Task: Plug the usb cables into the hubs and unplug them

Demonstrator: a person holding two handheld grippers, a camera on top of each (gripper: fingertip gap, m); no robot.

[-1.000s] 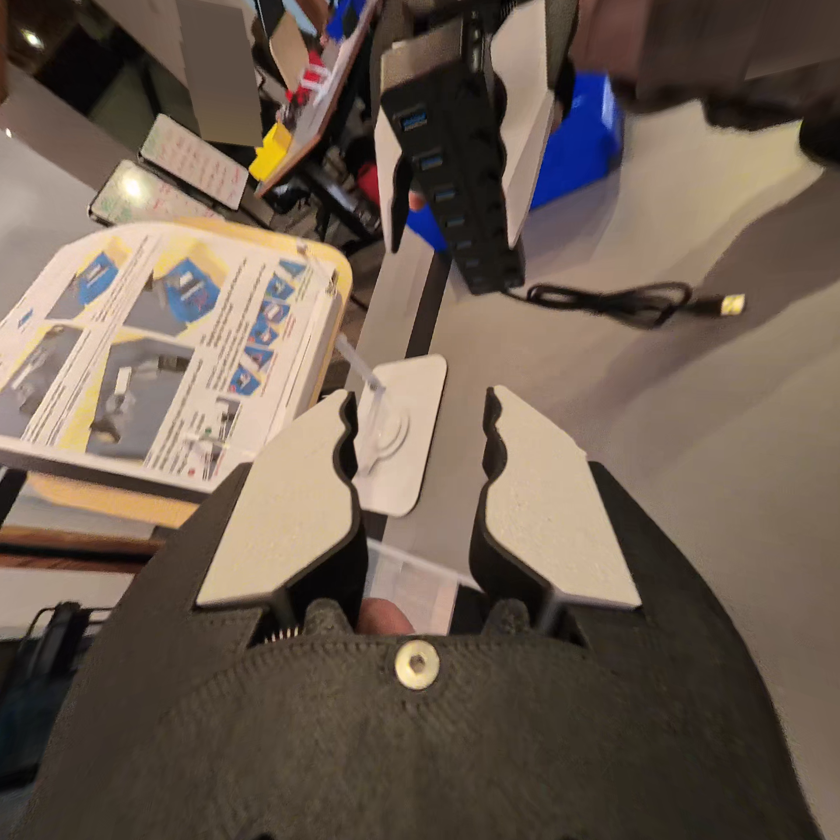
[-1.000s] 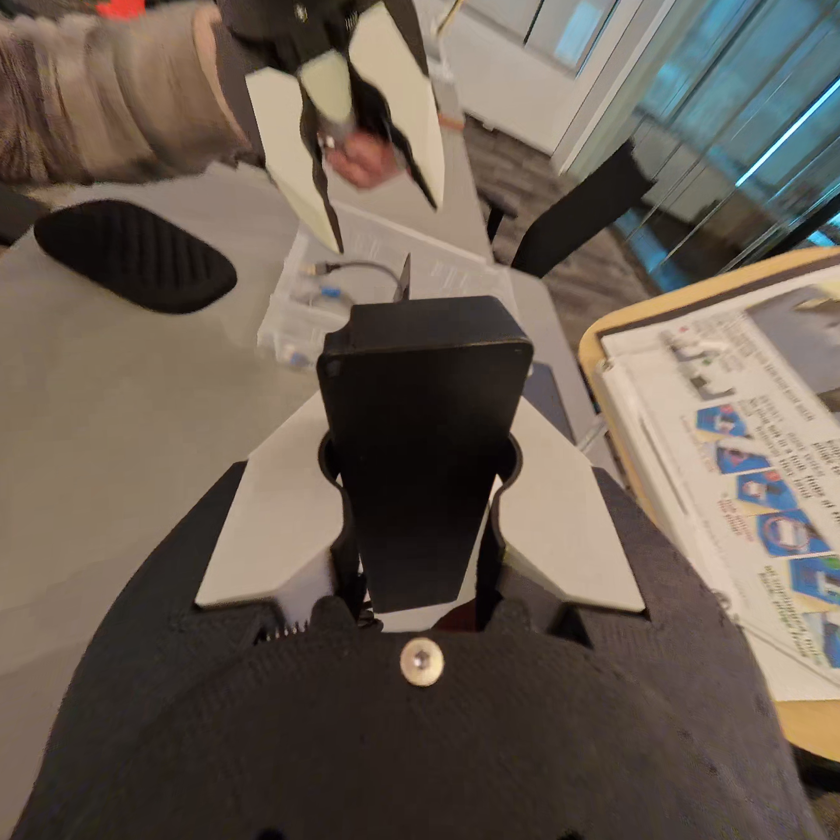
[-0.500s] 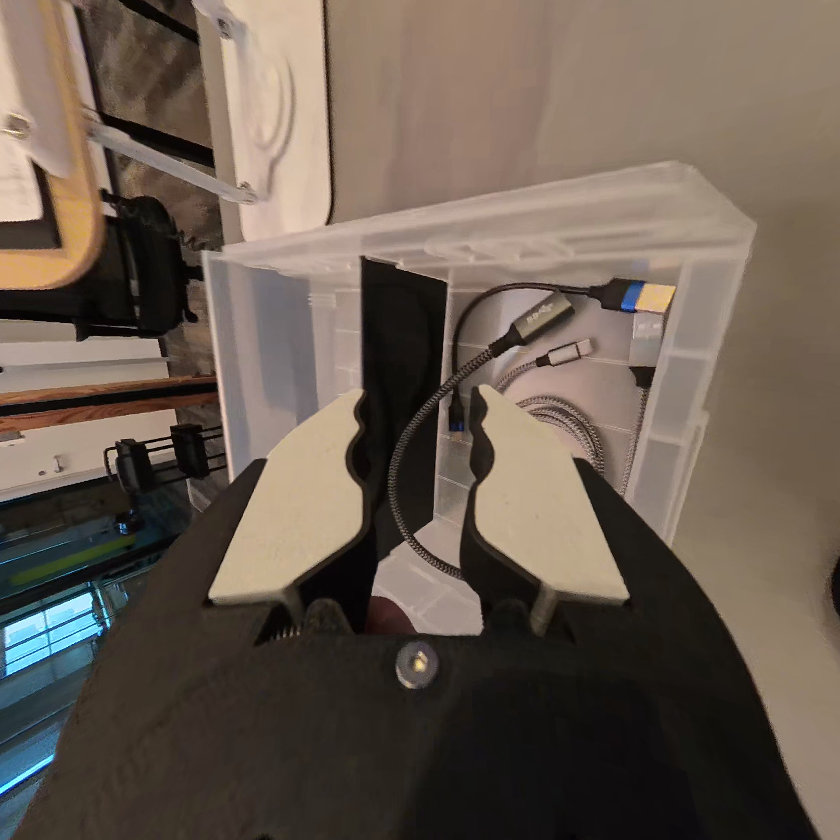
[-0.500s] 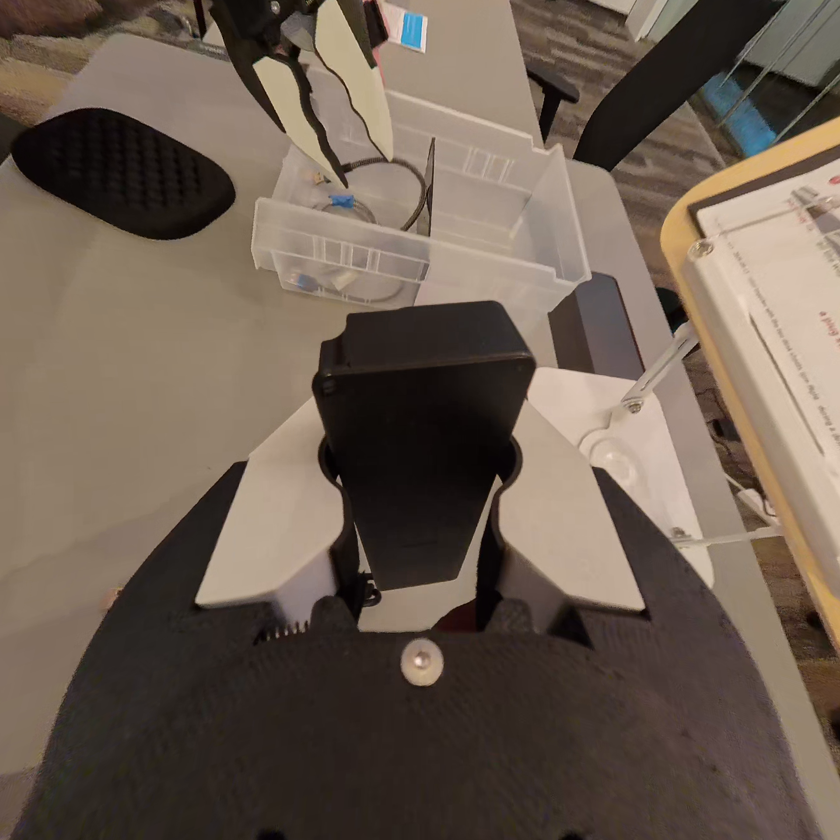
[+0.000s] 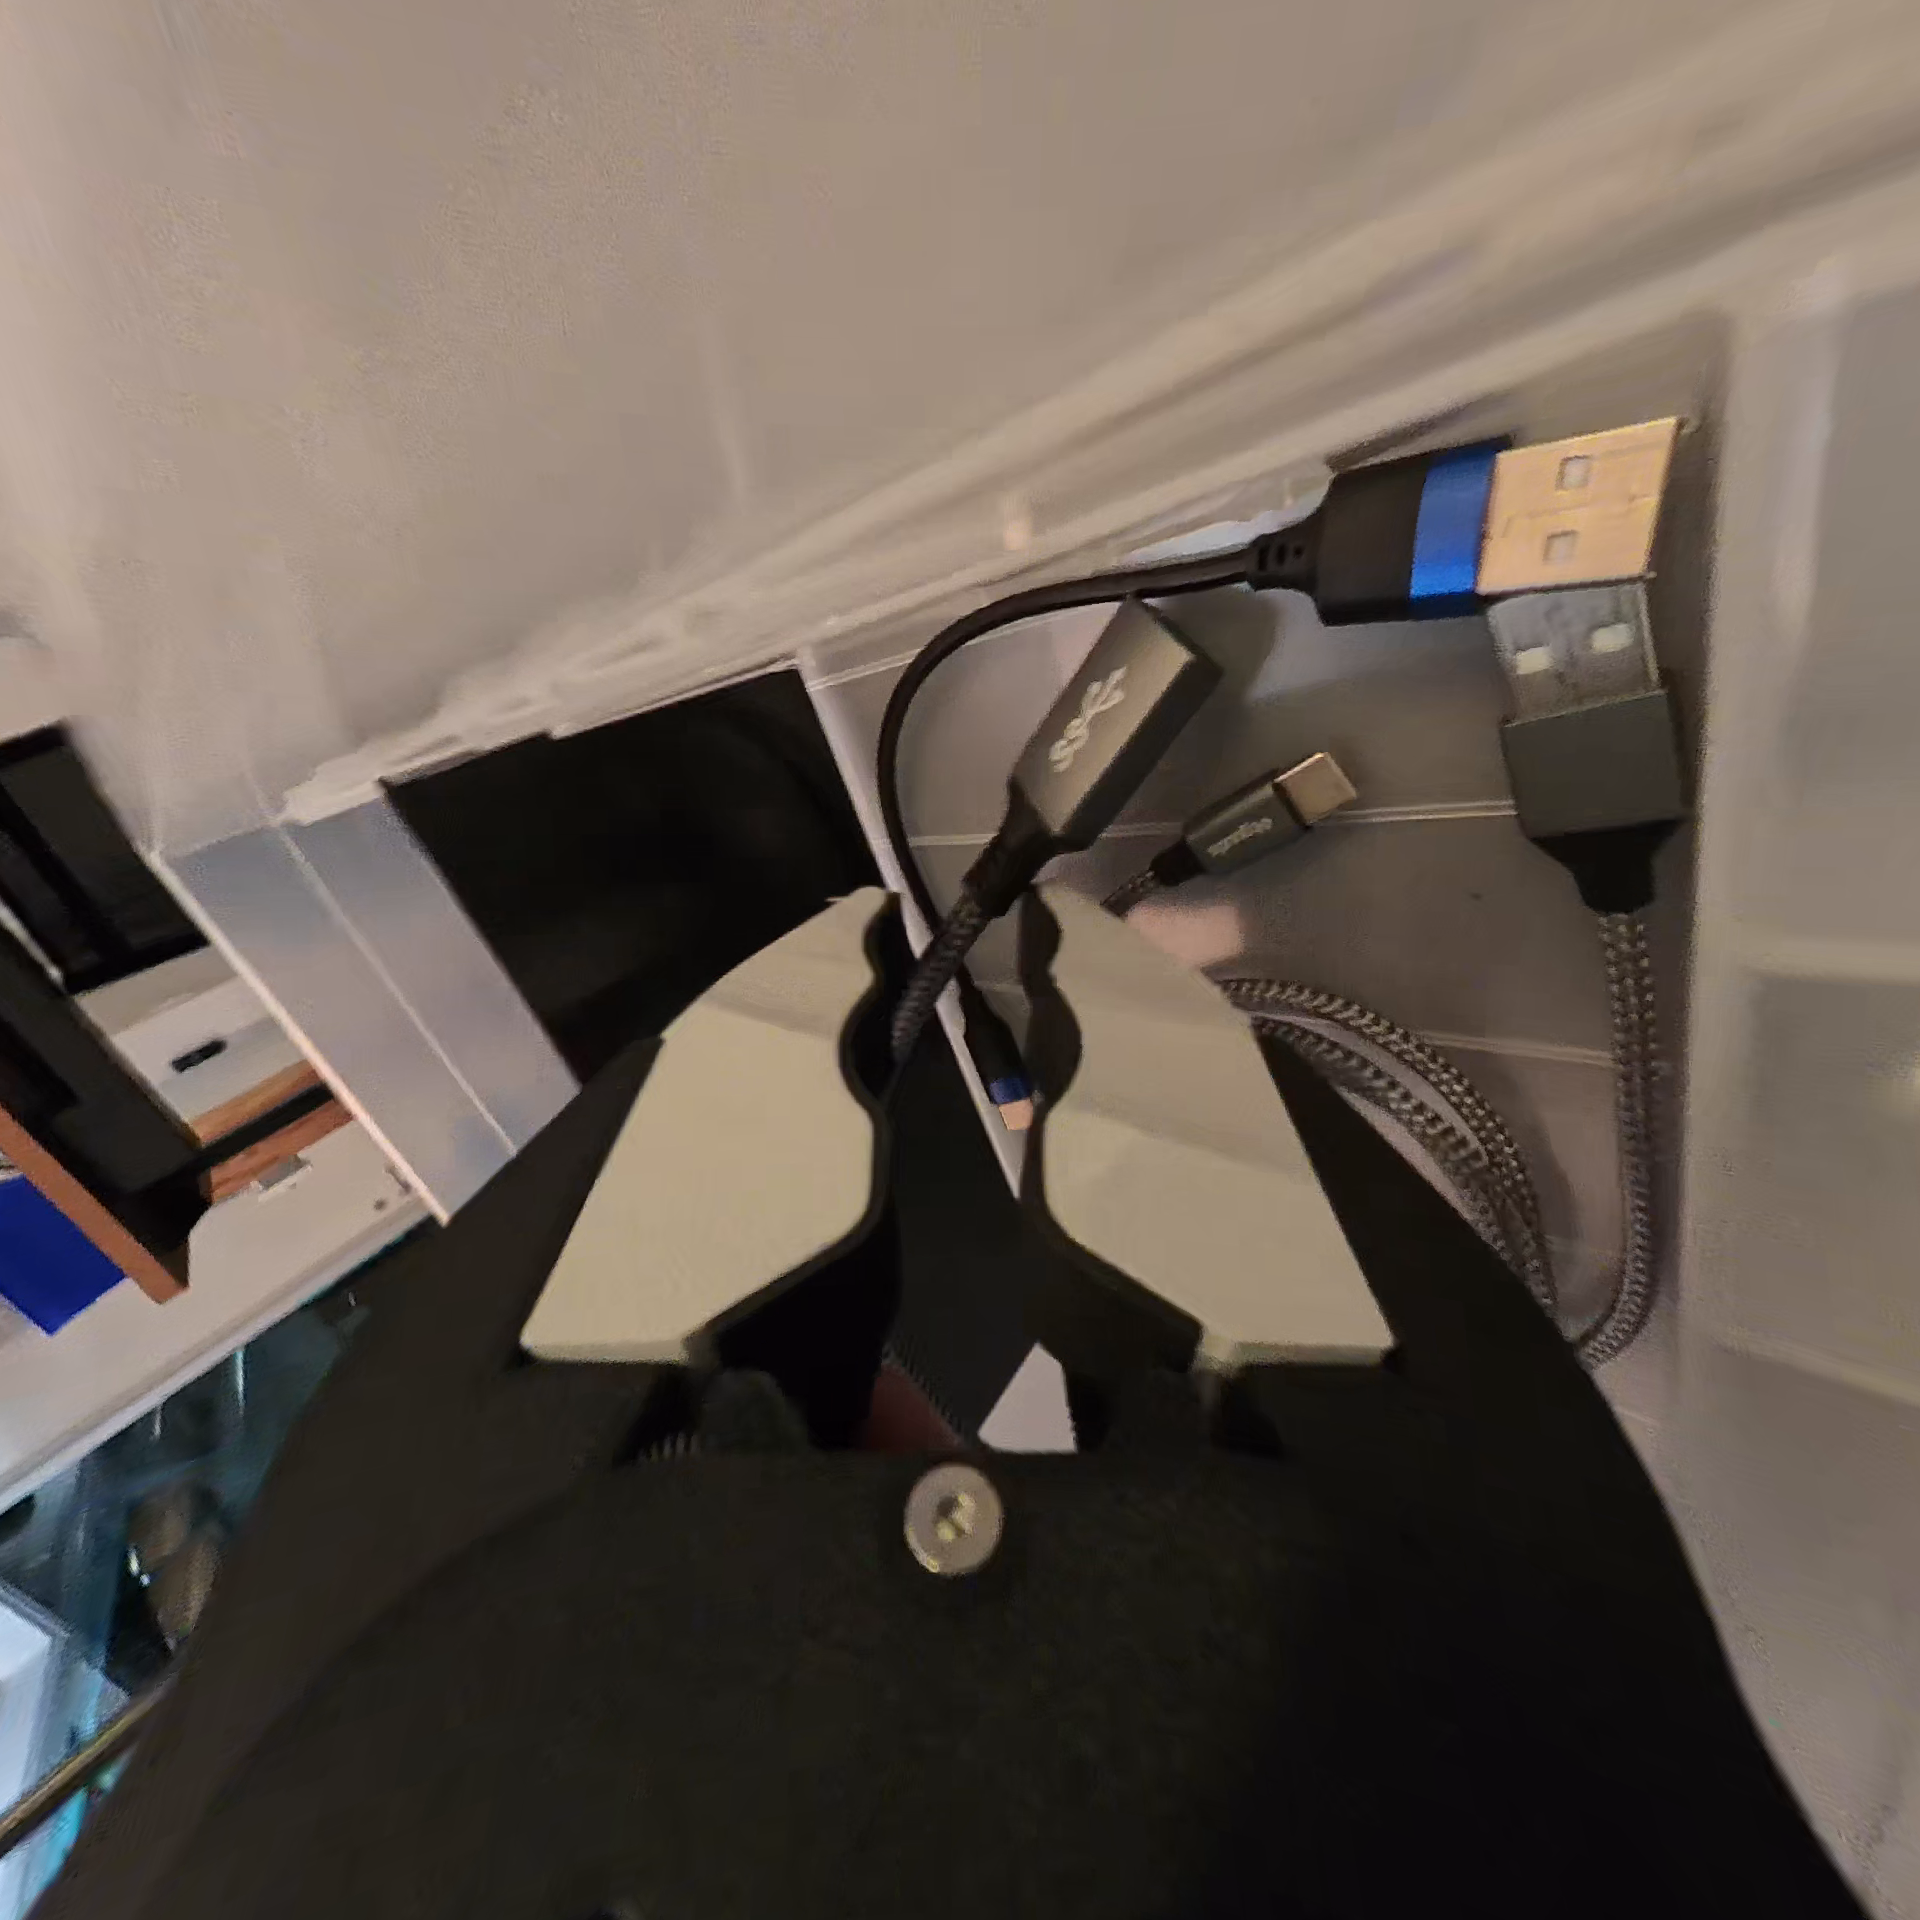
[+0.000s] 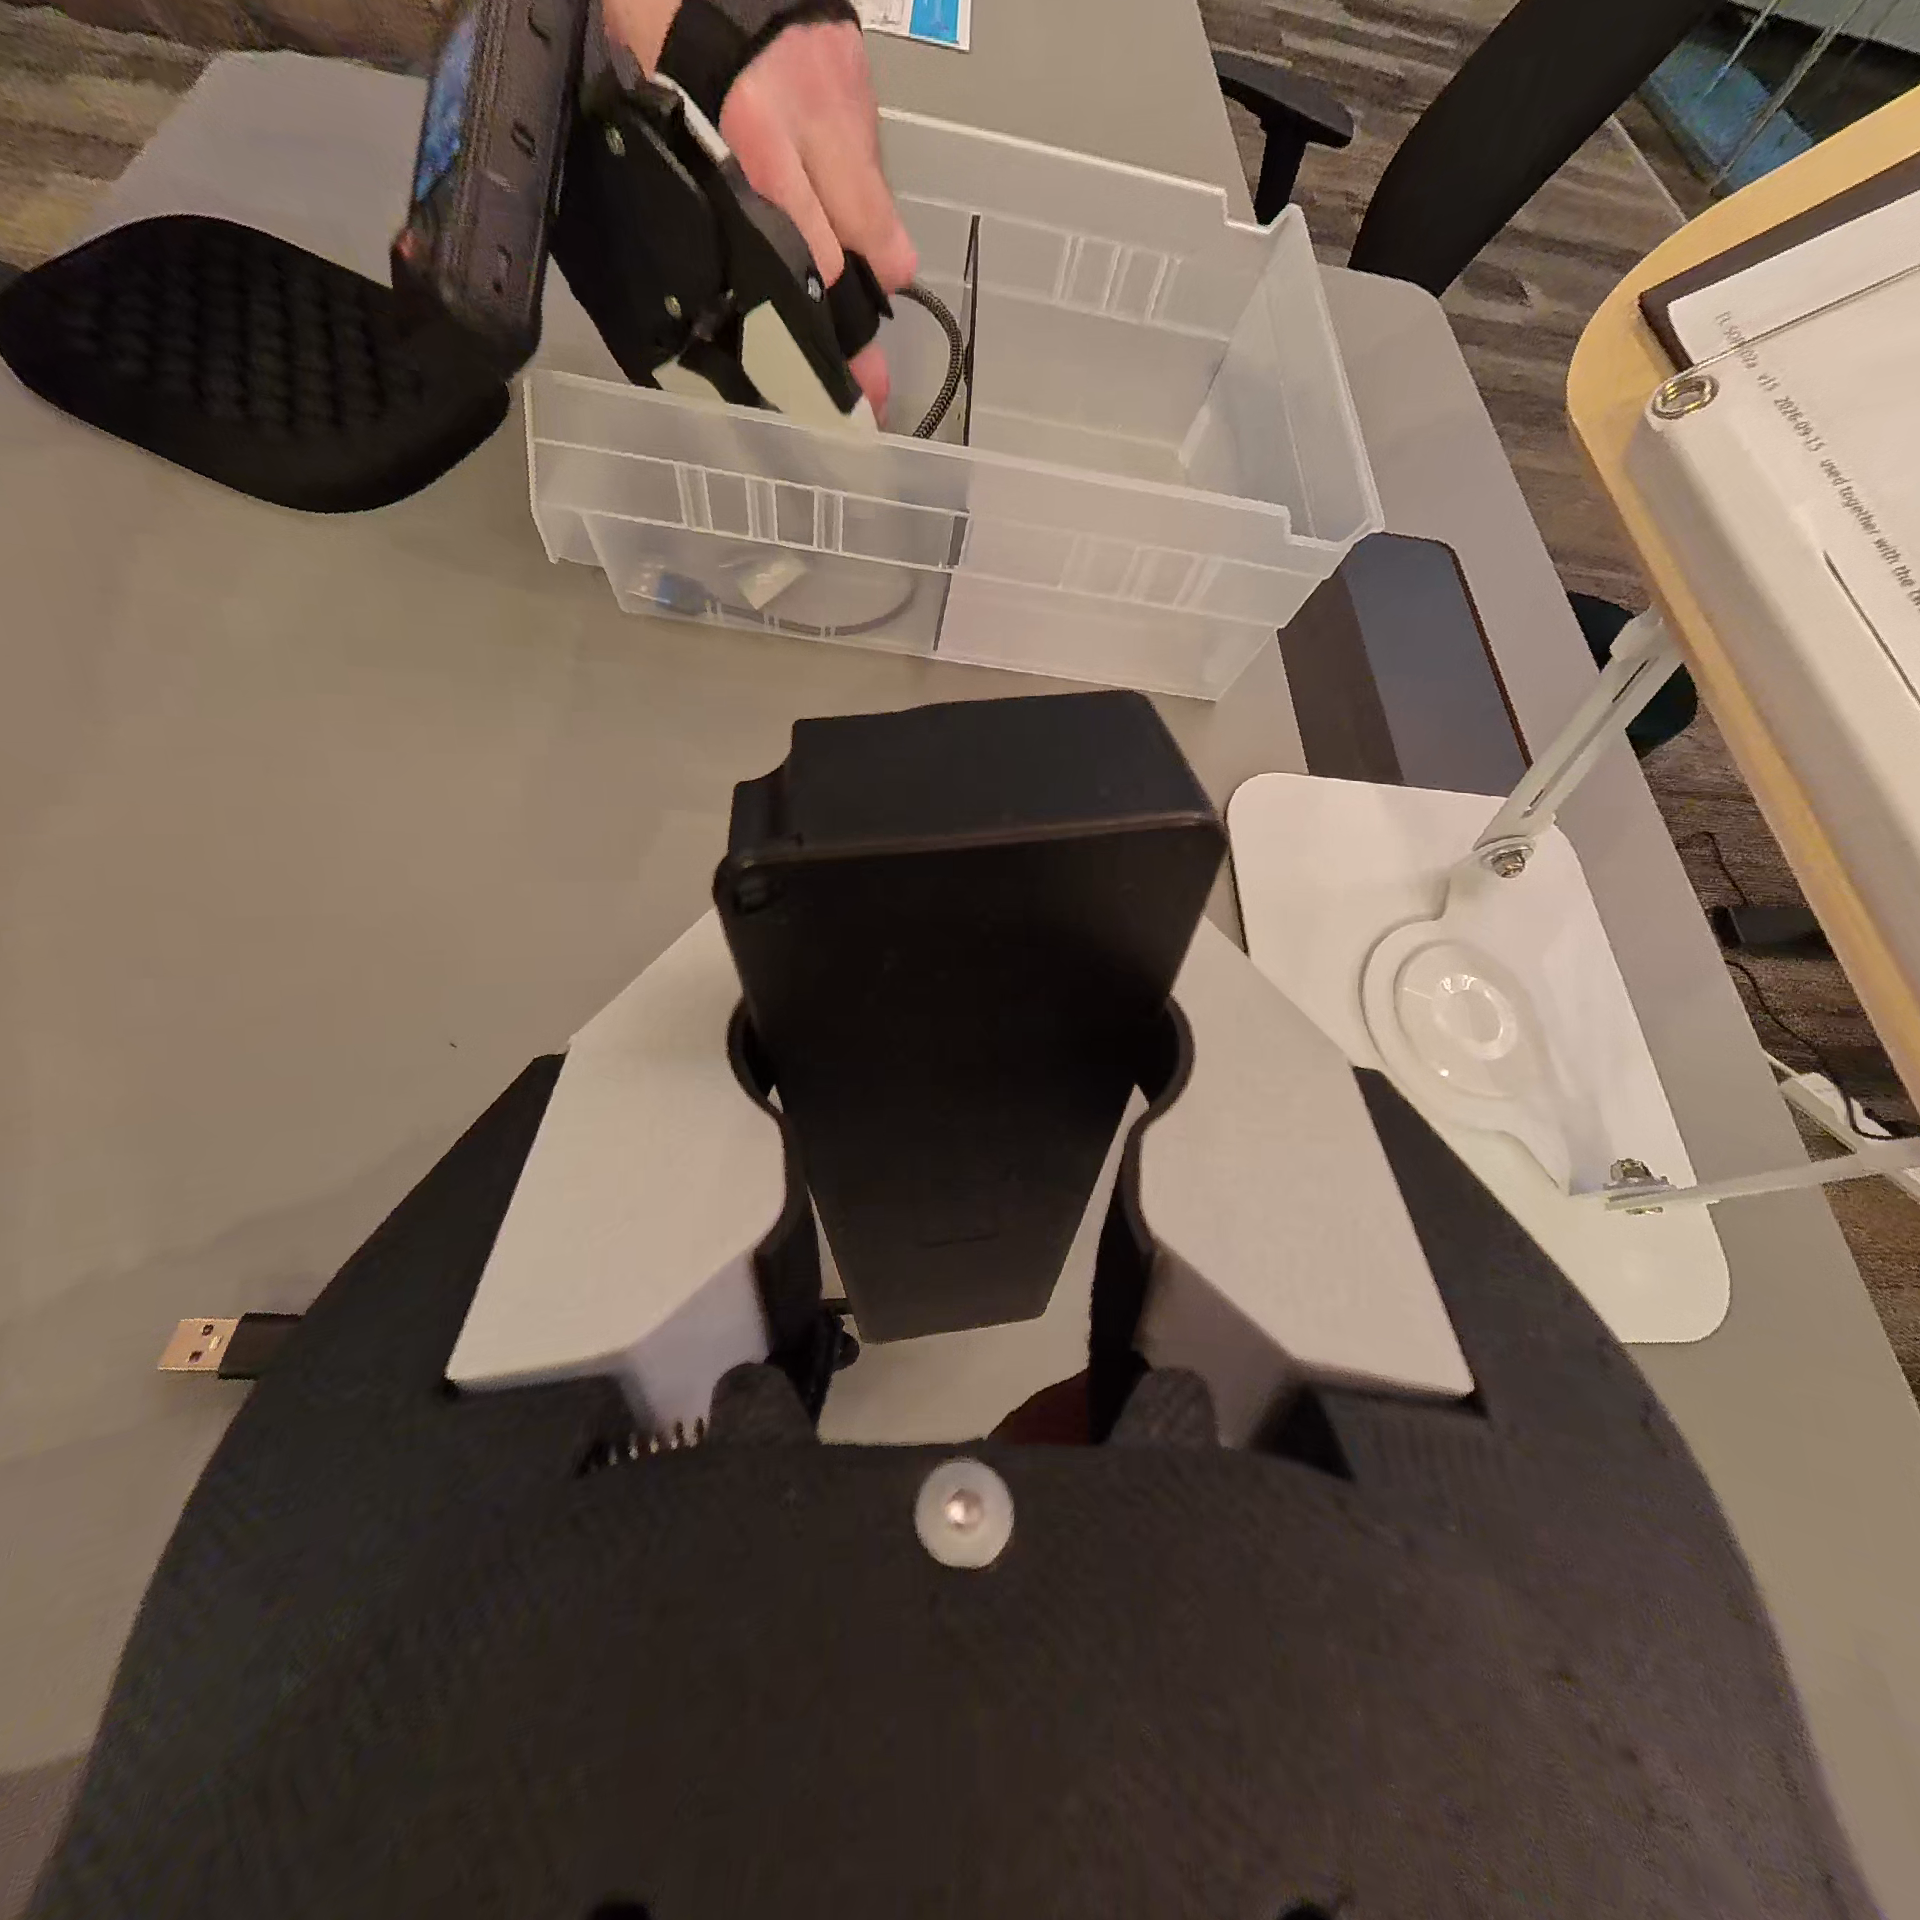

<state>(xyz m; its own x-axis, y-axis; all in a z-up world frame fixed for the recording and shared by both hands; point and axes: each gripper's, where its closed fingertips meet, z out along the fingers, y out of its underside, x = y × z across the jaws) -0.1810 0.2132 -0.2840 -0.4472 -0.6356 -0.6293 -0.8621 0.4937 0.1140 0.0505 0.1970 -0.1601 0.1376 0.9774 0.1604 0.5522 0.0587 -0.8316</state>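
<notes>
The left gripper (image 5: pixel 961 997) is down inside the clear plastic bin (image 6: pixel 1091 582), jaws spread, with a braided cable (image 5: pixel 940 966) running up through the gap between the tips. Nothing is pinched yet; the cable passes between the fingers (image 5: pixel 727 1143) without either pad visibly pressing on it. That cable ends in a grey metal connector (image 5: pixel 1117 727) just ahead of the tips. Near it lie a blue-banded USB plug (image 5: pixel 1496 520), a grey USB plug (image 5: pixel 1590 727) and a small slim-tipped plug (image 5: pixel 1273 810), all crowded in the same compartment.

Across the table (image 6: pixel 312 831), the right gripper (image 6: pixel 961 1039) pinches the black hub (image 6: pixel 966 987) firmly between its jaws, held above the tabletop.

The step looks like picking a cable. It would go best if the left jaws close on the rigid connector body rather than the limp braid, so the plug stays aligned for insertion. The neighbours sit close, so a narrow, straight lift should avoid dragging them out.
</notes>
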